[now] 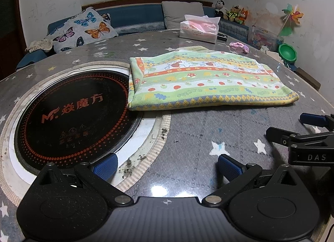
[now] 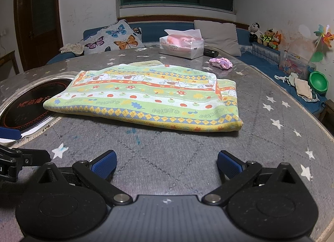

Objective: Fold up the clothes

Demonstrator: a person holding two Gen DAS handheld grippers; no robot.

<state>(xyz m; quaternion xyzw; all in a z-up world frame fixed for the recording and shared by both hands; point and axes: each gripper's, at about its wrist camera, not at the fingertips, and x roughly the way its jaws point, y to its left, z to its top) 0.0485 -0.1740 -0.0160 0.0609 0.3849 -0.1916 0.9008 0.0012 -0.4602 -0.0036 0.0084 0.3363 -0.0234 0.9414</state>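
Both grippers, left [image 1: 168, 166] and right [image 2: 167, 163], hover with jaws spread wide, holding nothing. Folded green-striped patterned cloth [image 2: 146, 98] lies flat on grey star-print table [image 2: 167, 148], well ahead of them.

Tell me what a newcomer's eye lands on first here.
The bright patterned cloth lies folded mid-table, its left end overlapping the rim of the black round cooktop set into the table. Behind it stands a tissue pack. The left gripper and right gripper are open, short of the cloth.
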